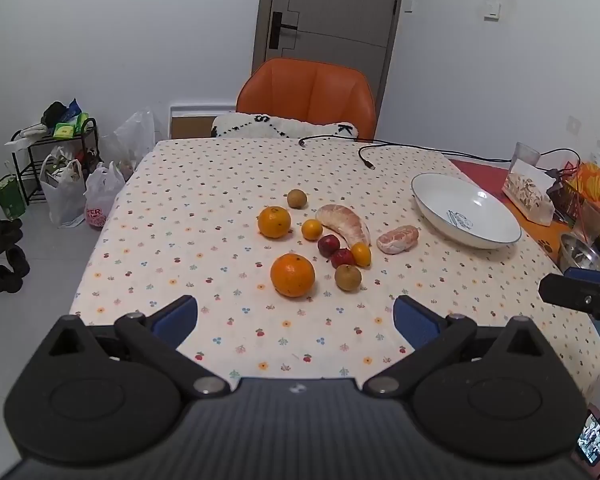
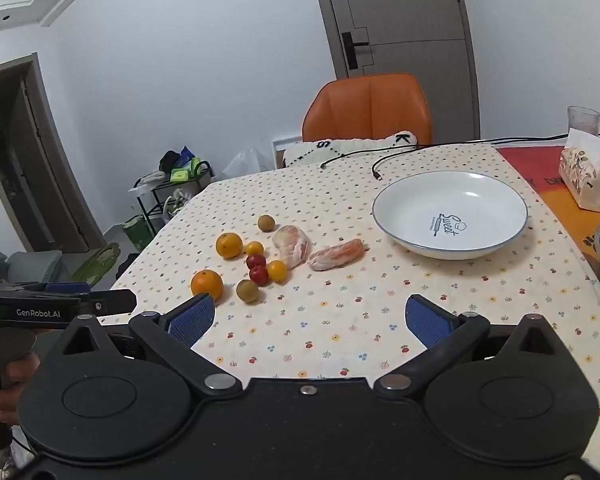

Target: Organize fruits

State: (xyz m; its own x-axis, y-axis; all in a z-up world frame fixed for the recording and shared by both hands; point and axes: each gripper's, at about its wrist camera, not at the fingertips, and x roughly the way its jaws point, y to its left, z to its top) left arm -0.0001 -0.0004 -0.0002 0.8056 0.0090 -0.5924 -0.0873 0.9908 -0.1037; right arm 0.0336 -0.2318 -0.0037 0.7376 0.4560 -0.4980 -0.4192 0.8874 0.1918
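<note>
Several fruits lie mid-table on the dotted cloth: a near orange, a far orange, two peeled pomelo pieces, small red fruits, small yellow citrus and brown round fruits. An empty white bowl stands to their right. My left gripper is open and empty, short of the near orange. My right gripper is open and empty, short of the fruits and the bowl.
An orange chair stands at the table's far side. A black cable lies at the back. A tissue pack, snack bags and a metal bowl crowd the right edge. Bags and a rack stand on the floor, left.
</note>
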